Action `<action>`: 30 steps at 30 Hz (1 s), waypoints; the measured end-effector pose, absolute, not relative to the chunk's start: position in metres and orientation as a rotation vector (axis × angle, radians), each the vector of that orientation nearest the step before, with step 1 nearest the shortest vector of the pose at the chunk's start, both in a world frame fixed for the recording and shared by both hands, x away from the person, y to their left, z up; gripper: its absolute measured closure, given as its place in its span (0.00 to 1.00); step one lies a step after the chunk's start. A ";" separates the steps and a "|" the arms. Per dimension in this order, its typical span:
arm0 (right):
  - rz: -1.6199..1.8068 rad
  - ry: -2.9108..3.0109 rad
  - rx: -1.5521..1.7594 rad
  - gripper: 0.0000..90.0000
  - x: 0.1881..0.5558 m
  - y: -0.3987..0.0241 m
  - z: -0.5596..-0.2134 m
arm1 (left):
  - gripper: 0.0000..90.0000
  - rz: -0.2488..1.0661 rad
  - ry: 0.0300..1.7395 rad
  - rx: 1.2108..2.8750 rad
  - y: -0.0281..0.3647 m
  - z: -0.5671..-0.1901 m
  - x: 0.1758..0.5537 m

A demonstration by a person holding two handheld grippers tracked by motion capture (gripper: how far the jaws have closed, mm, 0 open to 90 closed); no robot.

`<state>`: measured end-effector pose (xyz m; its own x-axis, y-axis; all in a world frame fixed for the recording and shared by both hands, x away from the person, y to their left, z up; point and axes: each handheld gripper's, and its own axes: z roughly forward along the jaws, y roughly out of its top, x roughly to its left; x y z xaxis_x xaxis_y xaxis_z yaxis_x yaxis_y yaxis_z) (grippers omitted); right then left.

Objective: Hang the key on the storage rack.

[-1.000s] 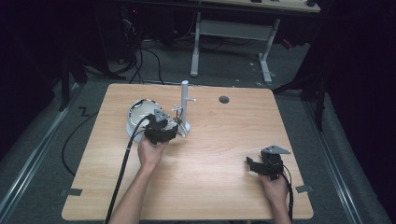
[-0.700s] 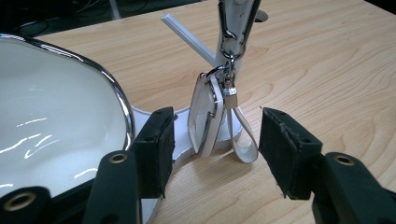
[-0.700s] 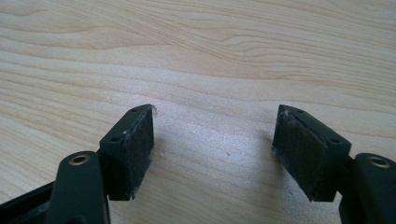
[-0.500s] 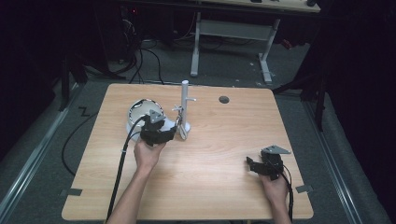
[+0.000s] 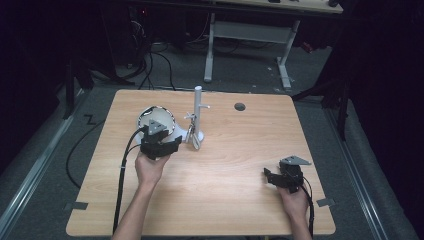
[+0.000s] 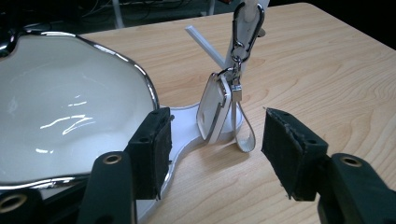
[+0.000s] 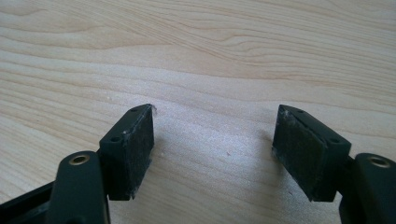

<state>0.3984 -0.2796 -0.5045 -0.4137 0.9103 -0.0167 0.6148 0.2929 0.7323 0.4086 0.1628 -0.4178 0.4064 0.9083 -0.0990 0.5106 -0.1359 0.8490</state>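
Observation:
A white stand (image 5: 198,107) with an upright post is on the wooden table (image 5: 240,150). From its peg hangs a keyring (image 6: 215,105): a metal clip, a white tag and a loop; in the high view the keyring (image 5: 193,136) dangles by the stand's base. My left gripper (image 5: 172,142) is just short of it, beside a white bowl (image 5: 155,120). In the left gripper view that gripper (image 6: 215,154) is open; its jaws have just been opening and nothing is between them. My right gripper (image 5: 270,176) rests low at the table's front right, and in the right gripper view it (image 7: 212,149) is open over bare wood.
The chrome-rimmed bowl (image 6: 60,107) lies close on the left of my left gripper. A round cable hole (image 5: 240,106) is in the table behind the stand. A desk frame (image 5: 250,35) and cables lie on the dark floor beyond the table's far edge.
My left gripper has opened and drawn back from the stand, toward the person and slightly left, leaving the keyring hanging. The right gripper has stayed put.

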 end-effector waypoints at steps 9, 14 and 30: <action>0.916 2.133 1.365 0.33 0.398 -0.279 -0.504 | 0.46 0.563 1.237 1.773 0.171 -0.416 0.400; 0.915 2.133 1.365 0.33 0.398 -0.279 -0.504 | 0.46 0.563 1.235 1.770 0.173 -0.415 0.396; 0.915 2.133 1.365 0.32 0.398 -0.279 -0.504 | 0.46 0.545 1.253 1.720 0.184 -0.415 0.383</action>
<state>0.3983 -0.2793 -0.5044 -0.4125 0.9108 -0.0168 0.6157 0.2923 0.7318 0.3832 0.1840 -0.4154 0.3865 0.9092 -0.1547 0.5072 -0.0695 0.8590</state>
